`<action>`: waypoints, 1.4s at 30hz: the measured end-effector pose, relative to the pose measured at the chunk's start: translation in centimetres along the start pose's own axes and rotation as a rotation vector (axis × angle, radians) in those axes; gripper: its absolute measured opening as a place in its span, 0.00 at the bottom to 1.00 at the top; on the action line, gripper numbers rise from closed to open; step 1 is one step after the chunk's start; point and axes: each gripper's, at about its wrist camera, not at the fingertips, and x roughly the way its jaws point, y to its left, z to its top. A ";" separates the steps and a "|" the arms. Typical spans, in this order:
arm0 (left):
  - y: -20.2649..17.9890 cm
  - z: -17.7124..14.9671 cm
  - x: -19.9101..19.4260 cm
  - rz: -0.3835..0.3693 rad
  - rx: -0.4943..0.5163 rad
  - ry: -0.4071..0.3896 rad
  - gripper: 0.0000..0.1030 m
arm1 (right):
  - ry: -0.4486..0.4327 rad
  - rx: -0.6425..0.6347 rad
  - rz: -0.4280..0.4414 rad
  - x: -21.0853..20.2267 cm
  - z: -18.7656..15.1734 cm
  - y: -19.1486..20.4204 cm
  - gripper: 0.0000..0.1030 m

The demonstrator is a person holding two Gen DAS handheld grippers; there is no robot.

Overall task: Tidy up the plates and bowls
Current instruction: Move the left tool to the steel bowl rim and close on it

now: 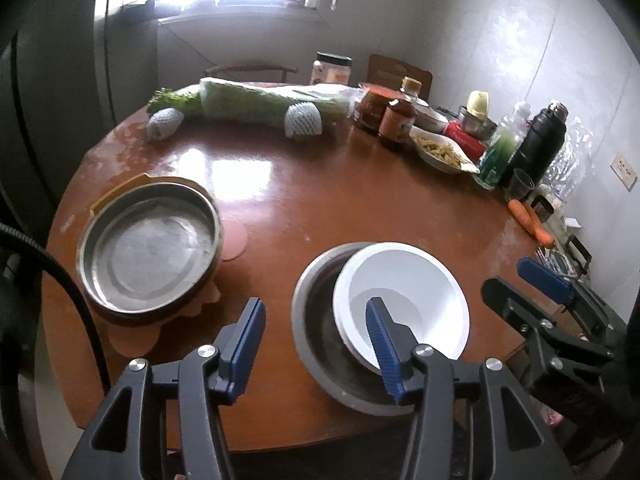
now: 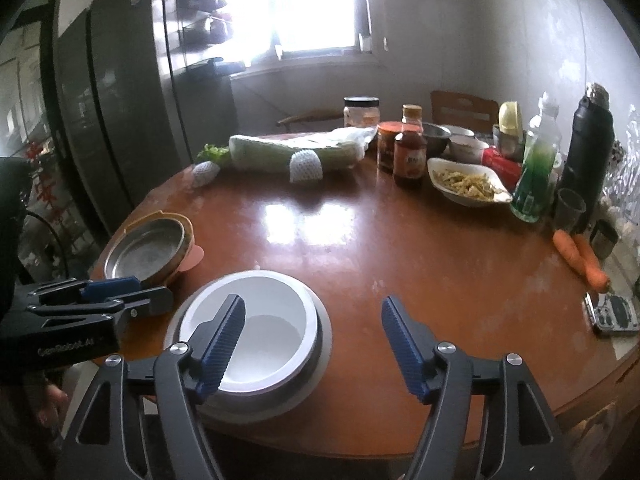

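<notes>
A white bowl [image 1: 404,300] sits inside a metal bowl [image 1: 316,320] at the near edge of the round brown table [image 1: 340,208]. It also shows in the right wrist view [image 2: 276,320], nested in the metal bowl [image 2: 320,344]. A metal plate [image 1: 148,252] rests in a brown dish at the left, also seen in the right wrist view [image 2: 148,248]. My left gripper [image 1: 316,328] is open and empty, its right finger over the white bowl. My right gripper [image 2: 312,340] is open and empty, its left finger over the bowl.
At the back lie a wrapped cabbage [image 1: 264,102], jars and sauce bottles [image 1: 396,120], a dish of food [image 1: 440,150], a green bottle [image 1: 500,152], a black flask [image 1: 540,144] and carrots [image 1: 532,220]. A phone [image 2: 612,312] lies at the right edge.
</notes>
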 end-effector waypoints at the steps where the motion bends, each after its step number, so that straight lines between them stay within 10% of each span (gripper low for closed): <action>1: -0.2 0.0 0.2 -0.006 0.005 0.004 0.51 | 0.010 0.005 0.003 0.3 -0.2 -0.1 0.71; 42: 0.9 -0.2 6.3 -0.037 -0.059 0.106 0.63 | 0.234 0.205 0.181 7.7 -3.2 -2.1 0.71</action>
